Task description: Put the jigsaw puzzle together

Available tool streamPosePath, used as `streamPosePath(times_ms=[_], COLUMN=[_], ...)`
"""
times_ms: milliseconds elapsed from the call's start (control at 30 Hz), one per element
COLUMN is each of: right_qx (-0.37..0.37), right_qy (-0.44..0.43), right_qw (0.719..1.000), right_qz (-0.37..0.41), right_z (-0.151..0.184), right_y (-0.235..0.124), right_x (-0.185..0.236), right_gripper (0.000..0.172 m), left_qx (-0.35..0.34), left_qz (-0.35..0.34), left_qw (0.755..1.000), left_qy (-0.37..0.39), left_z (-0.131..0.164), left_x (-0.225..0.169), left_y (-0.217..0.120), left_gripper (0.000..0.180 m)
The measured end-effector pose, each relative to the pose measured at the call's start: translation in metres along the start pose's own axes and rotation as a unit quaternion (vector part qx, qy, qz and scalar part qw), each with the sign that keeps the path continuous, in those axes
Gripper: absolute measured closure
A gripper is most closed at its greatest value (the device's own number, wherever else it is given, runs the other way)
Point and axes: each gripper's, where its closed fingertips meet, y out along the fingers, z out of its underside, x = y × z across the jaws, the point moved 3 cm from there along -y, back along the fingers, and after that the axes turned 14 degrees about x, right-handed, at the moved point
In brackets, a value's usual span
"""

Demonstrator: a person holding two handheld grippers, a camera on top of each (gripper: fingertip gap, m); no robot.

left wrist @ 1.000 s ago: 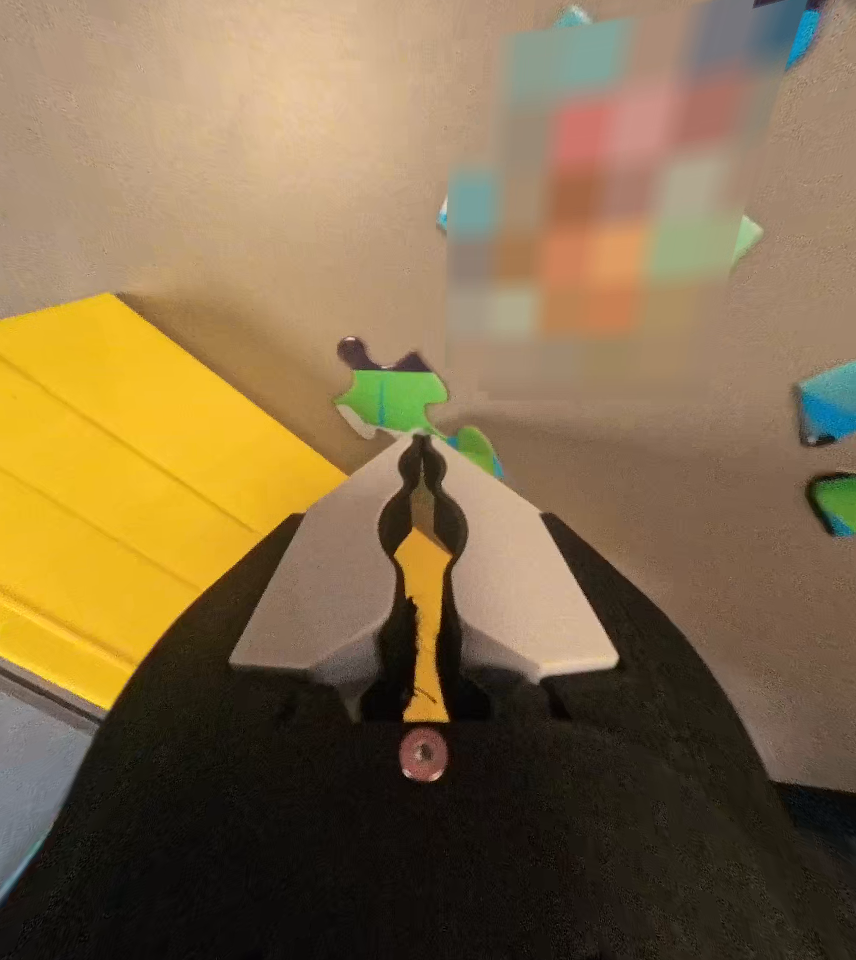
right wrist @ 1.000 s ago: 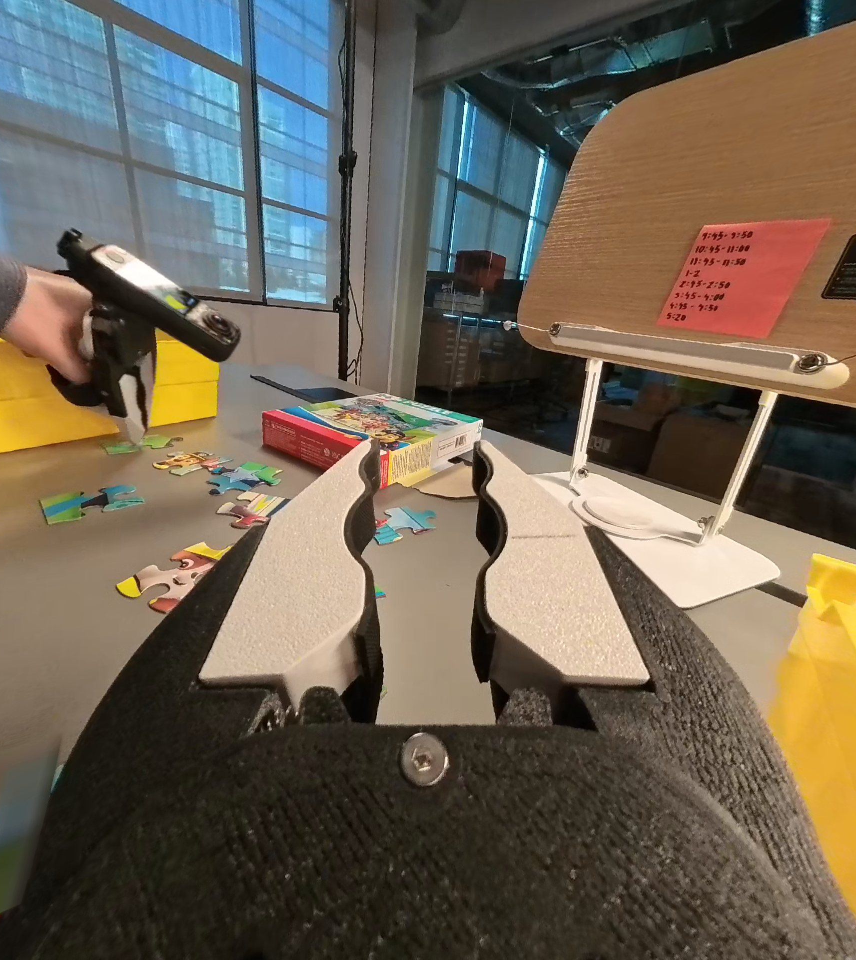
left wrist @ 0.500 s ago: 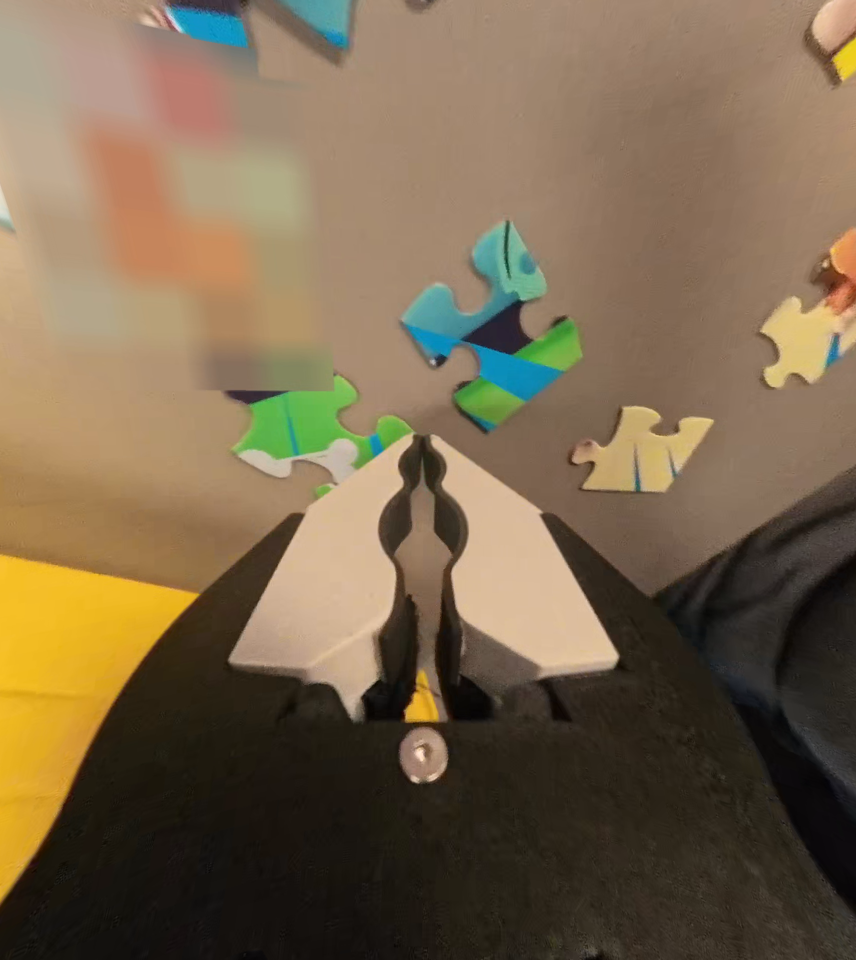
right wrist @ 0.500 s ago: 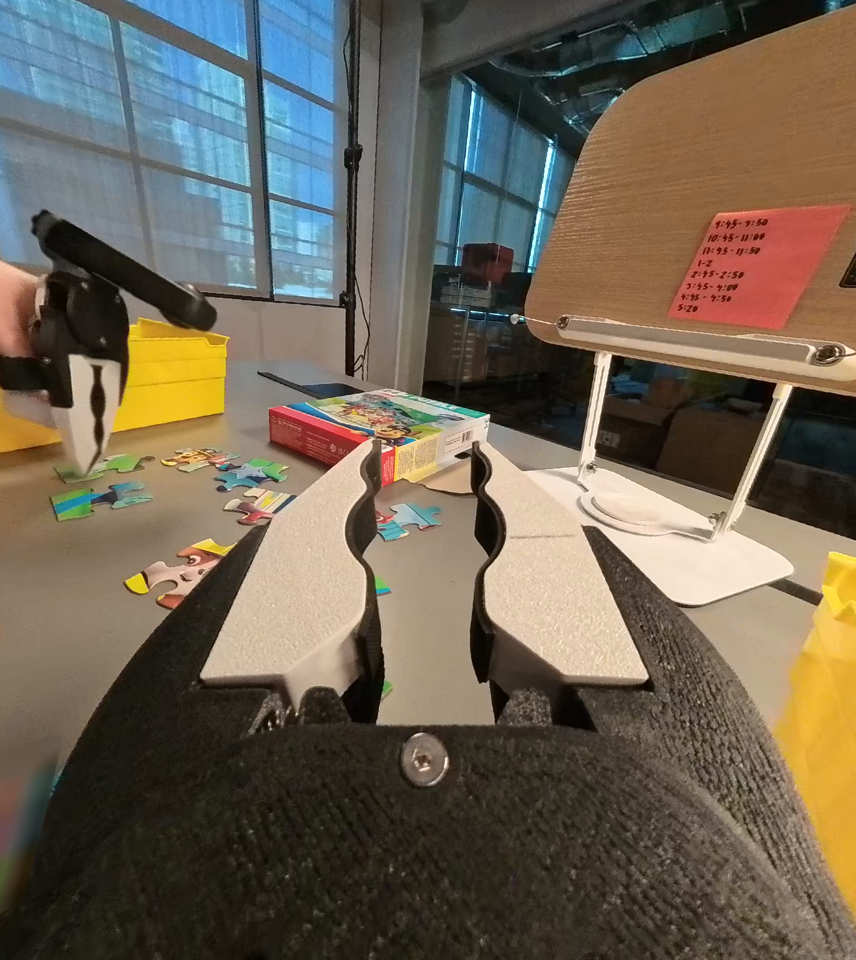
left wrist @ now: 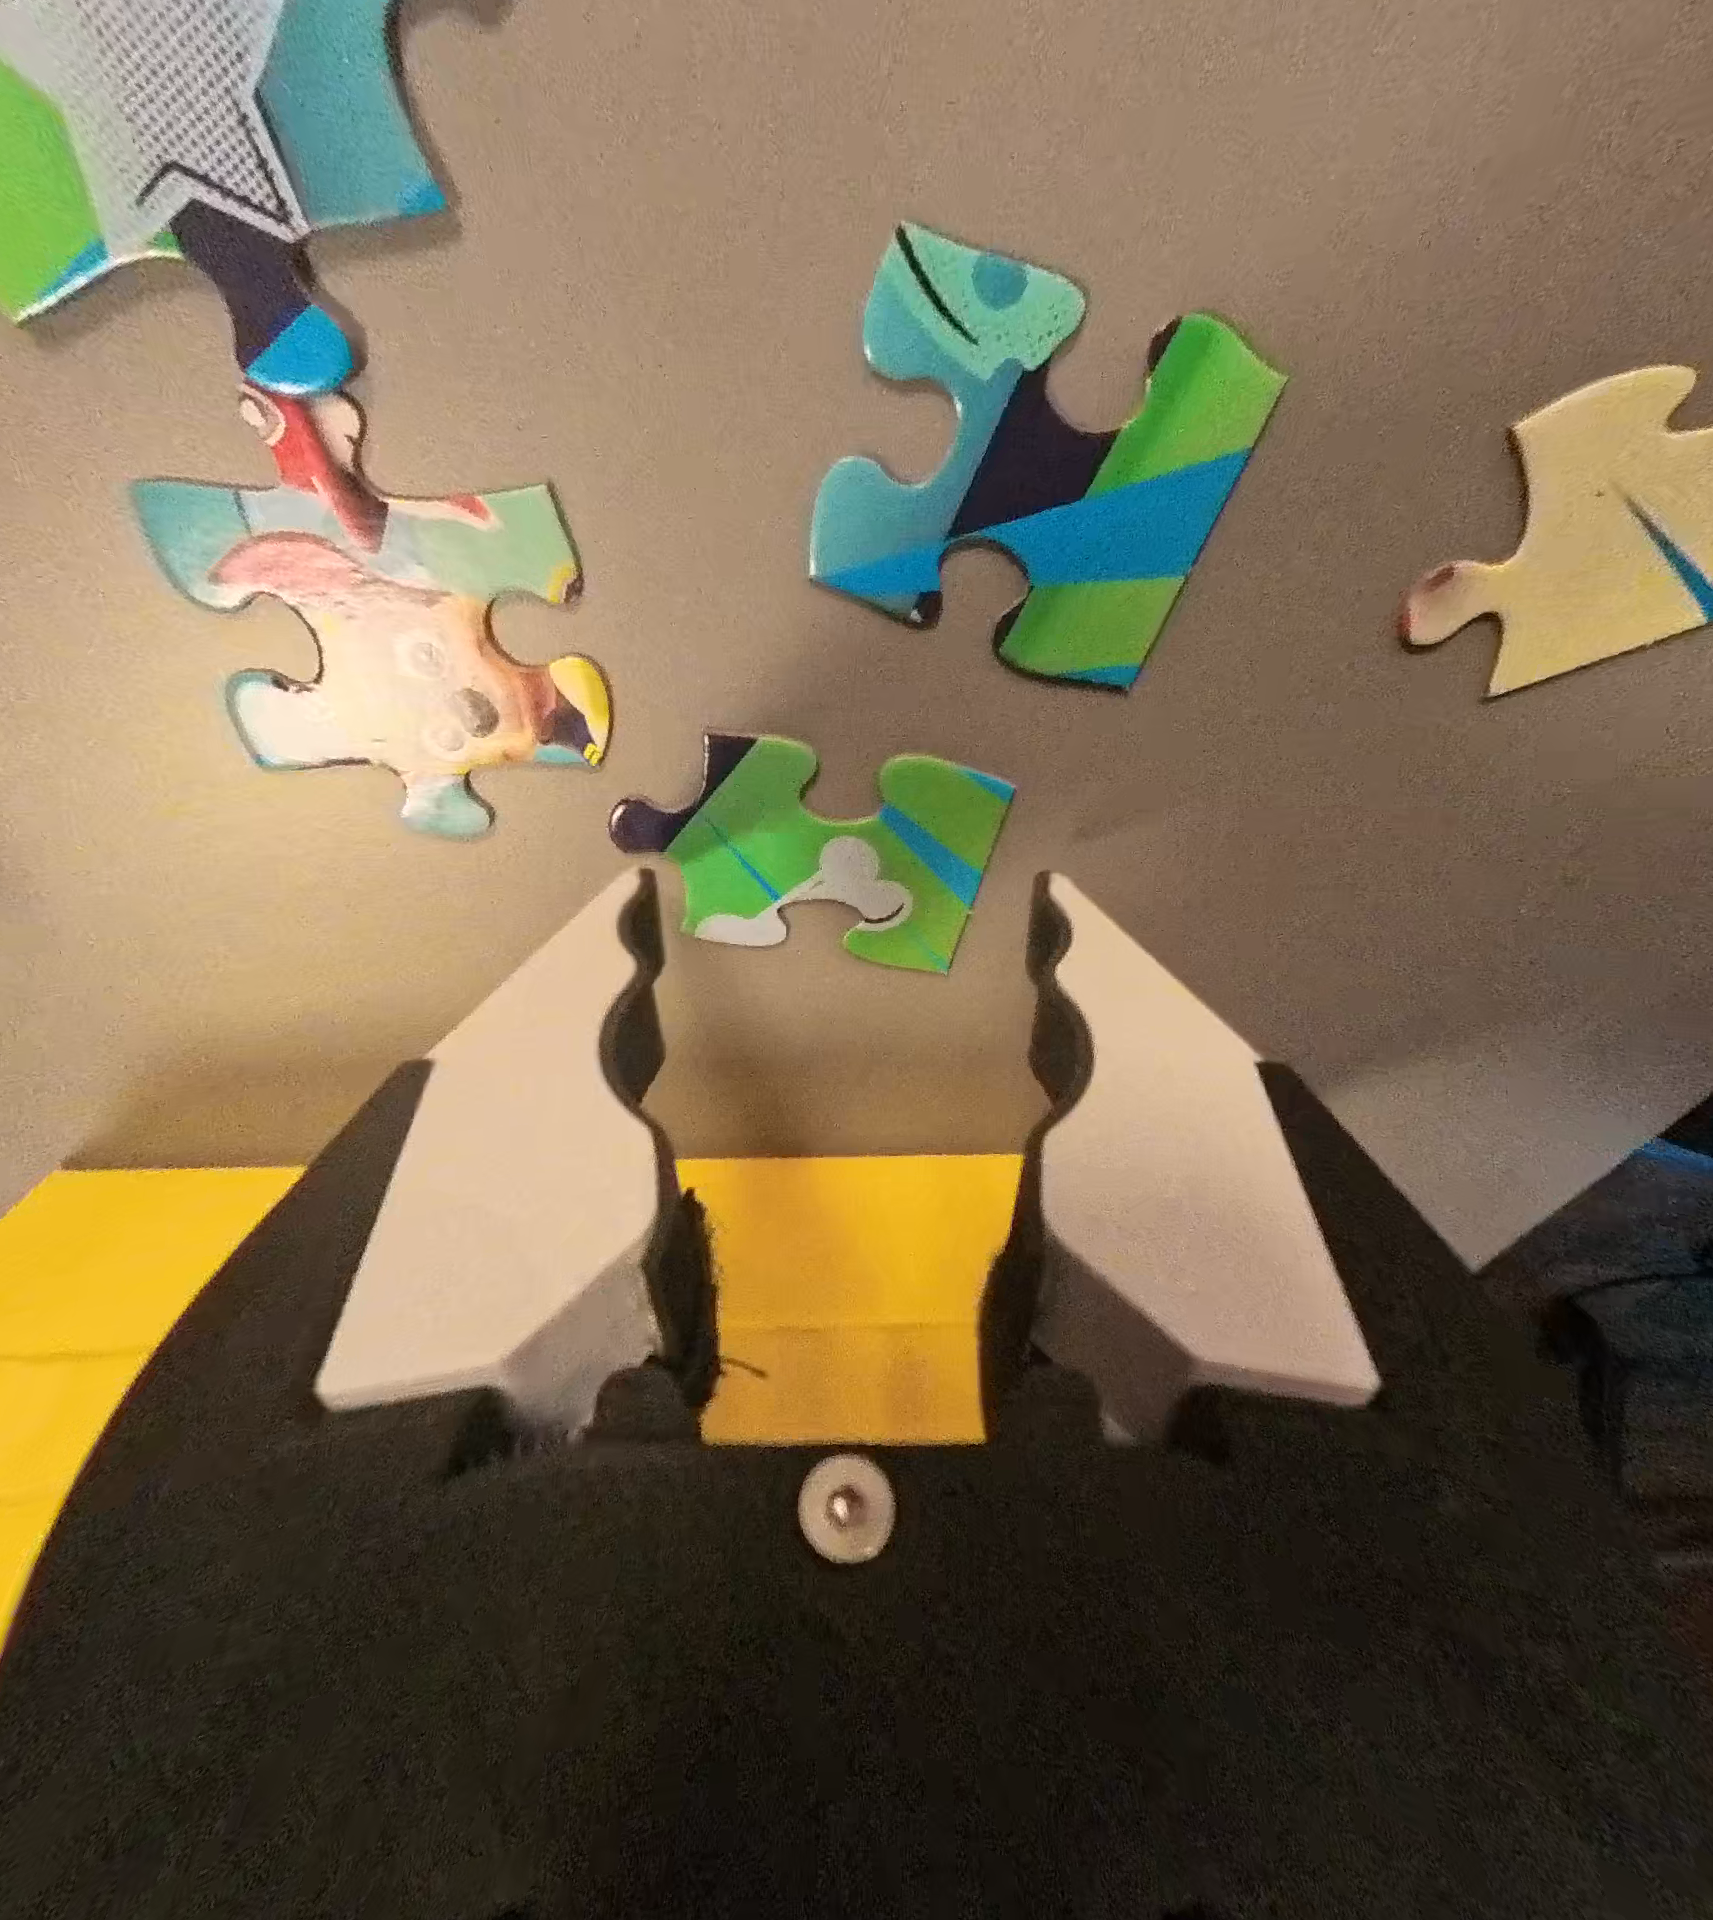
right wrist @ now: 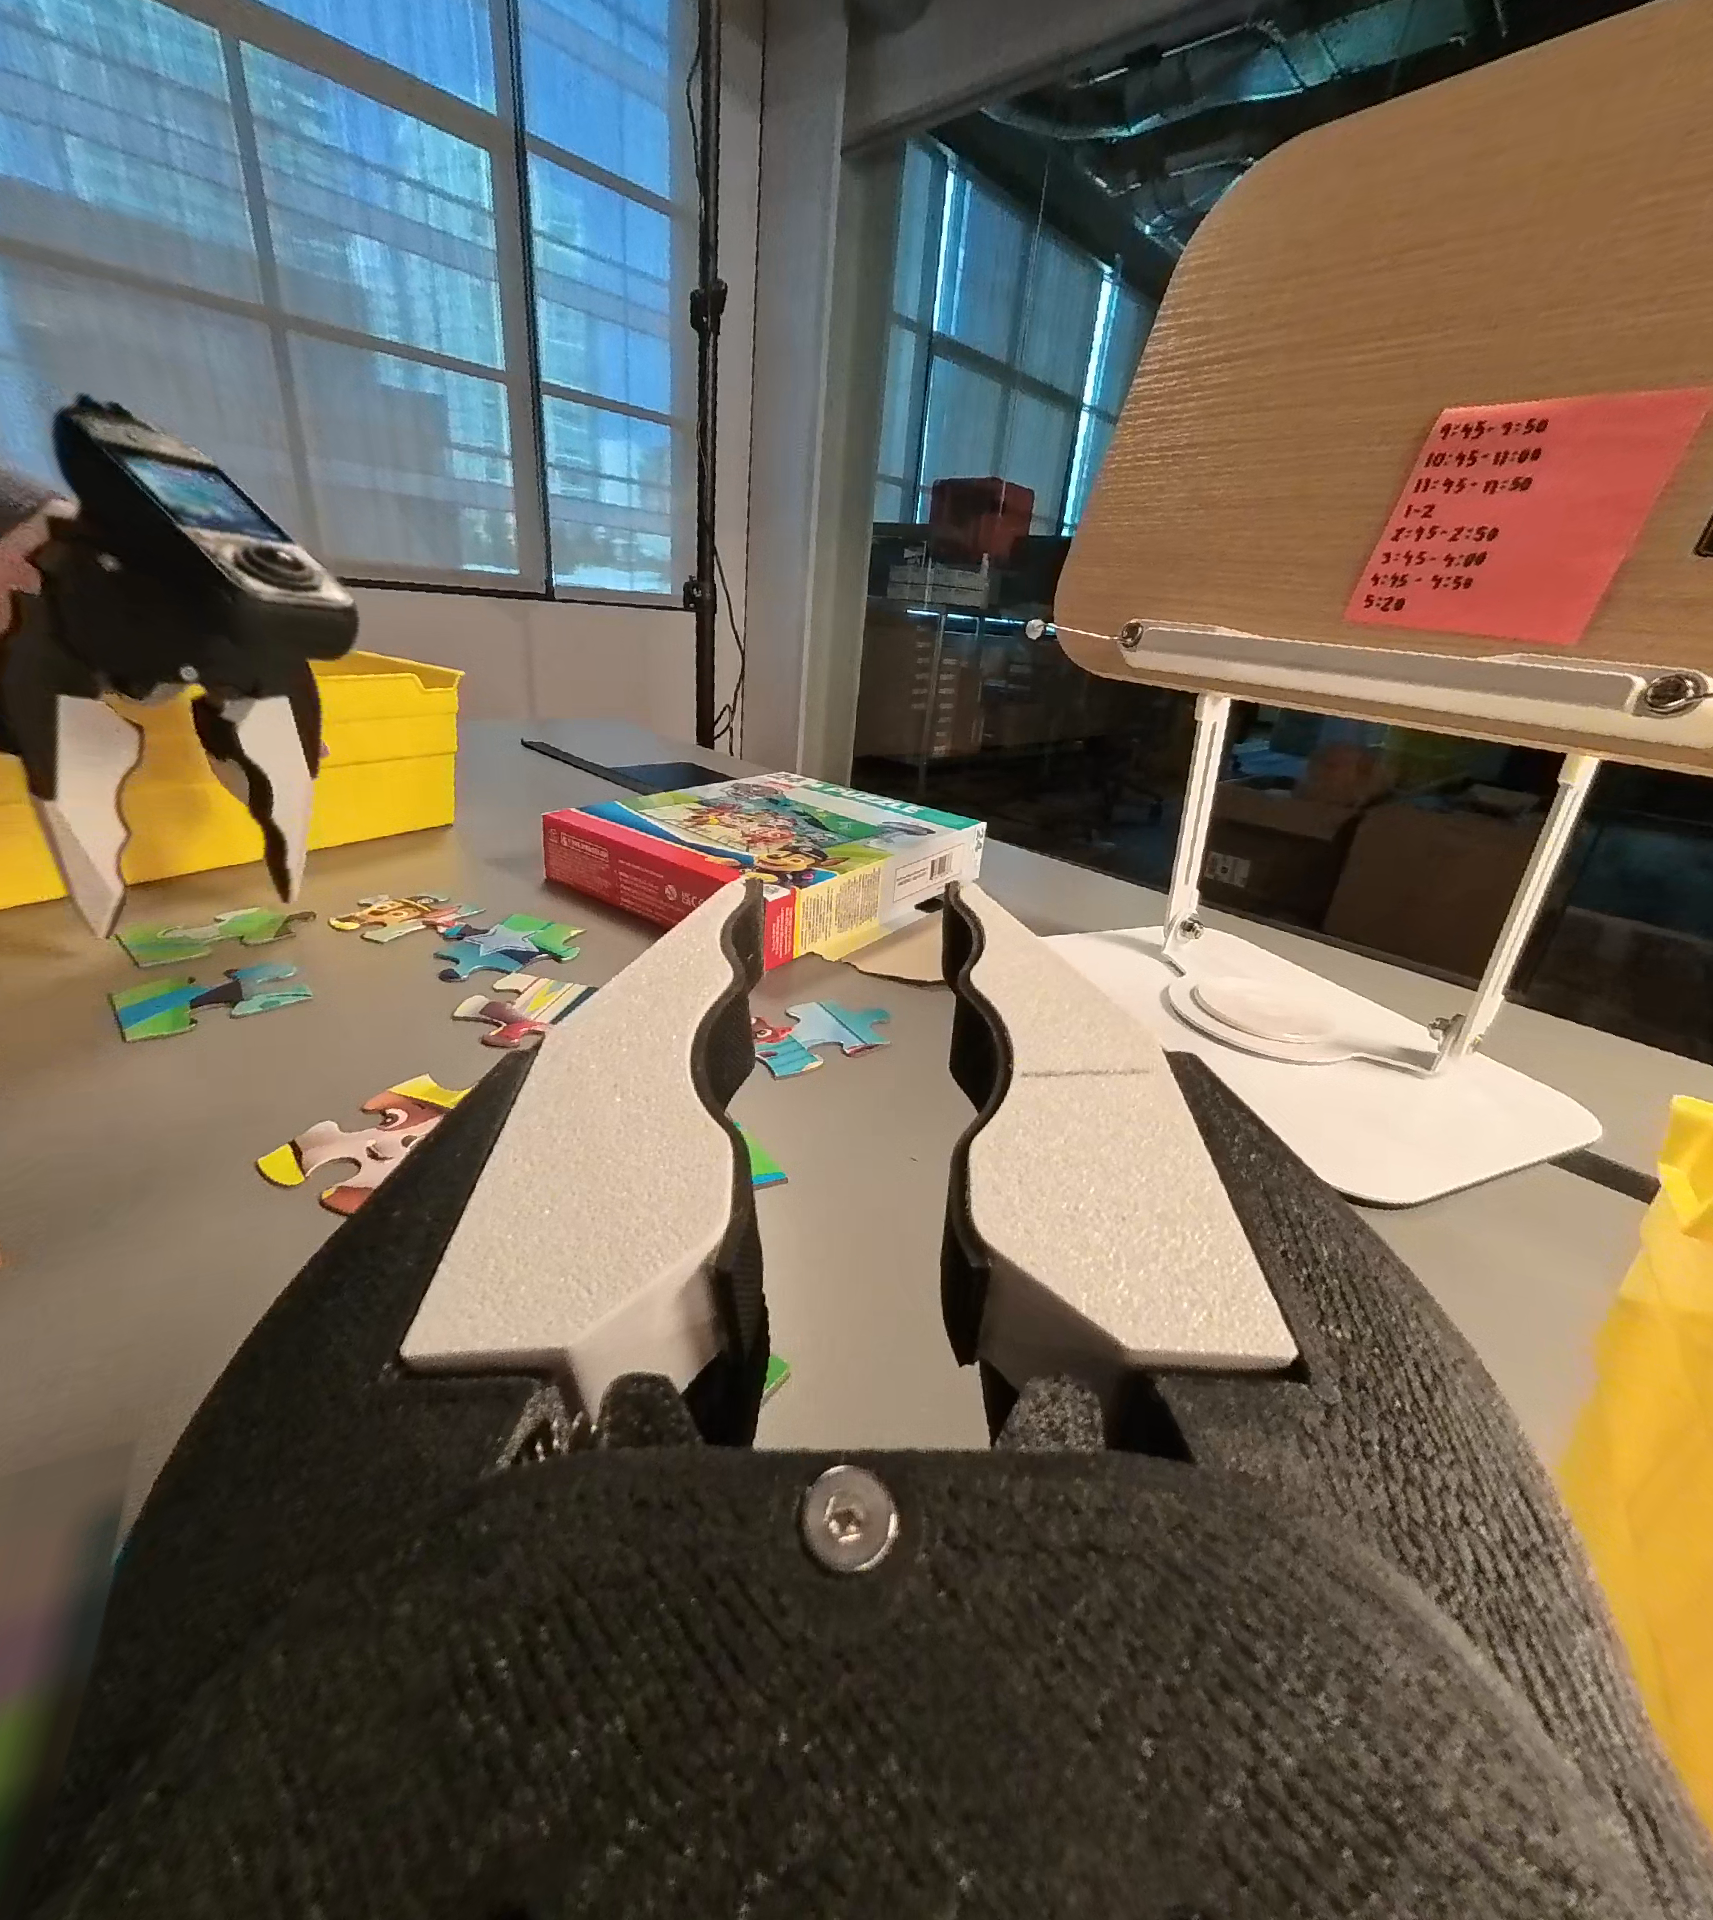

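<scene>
Left gripper (left wrist: 836, 894) poised over the grey table (left wrist: 1247, 935), white fingers (left wrist: 561, 1049) spread wide, gripping nothing; flat green cardboard puzzle piece with blue stripes and a white bone shape (left wrist: 831, 852) lying on the table between the fingertips, clear of both pads. Teal, navy and green piece (left wrist: 1039, 468) beyond it, pale cartoon-printed piece (left wrist: 395, 644) to the left, yellow plastic bin (left wrist: 52, 1351) at the near edge. Right gripper (right wrist: 850, 904) raised above the table, fingers (right wrist: 623, 1143) partly apart and bare, pointing toward a red-sided cardboard puzzle box (right wrist: 727, 852); white-based wooden stand (right wrist: 1403, 1091) to its right.
</scene>
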Motion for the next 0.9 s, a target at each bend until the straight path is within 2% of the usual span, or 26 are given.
streamPosePath(times_ms=[233,367,533,633,733,833,900], right_qx=[0.001,0.003,0.004,0.006,0.012,0.04,0.076], right_qy=[0.003,0.004,0.005,0.001,-0.004,0.083,0.168], right_qw=[1.0,1.0,1.0,1.0,1.0,0.989,0.966], right_qz=[-0.001,-0.002,-0.002,-0.004,-0.02,-0.111,-0.181], right_z=[0.001,0.001,0.001,0.001,-0.004,-0.018,-0.025], right_y=[0.001,0.001,0.001,0.002,0.004,0.015,0.029], right_x=[-0.001,-0.001,-0.001,0.001,0.012,0.047,0.078], right_gripper=[0.139,0.139,0.139,0.138,0.137,0.136,0.133], left_qx=[0.042,0.036,0.01,-0.03,-0.107,-0.216,-0.281], left_qz=[-0.038,-0.047,-0.05,-0.086,-0.144,-0.228,-0.278], left_qw=[0.998,0.998,0.998,0.996,0.984,0.949,0.918], left_qy=[0.014,0.029,0.022,0.007,-0.01,-0.027,-0.031], left_z=[0.002,0.0,0.0,-0.004,-0.016,-0.041,-0.061], left_x=[0.001,-0.006,-0.014,-0.019,-0.027,-0.036,-0.045], left_y=[0.01,0.009,0.008,-0.003,-0.033,-0.077,-0.106], left_gripper=[0.109,0.122,0.122,0.122,0.122,0.122,0.122])
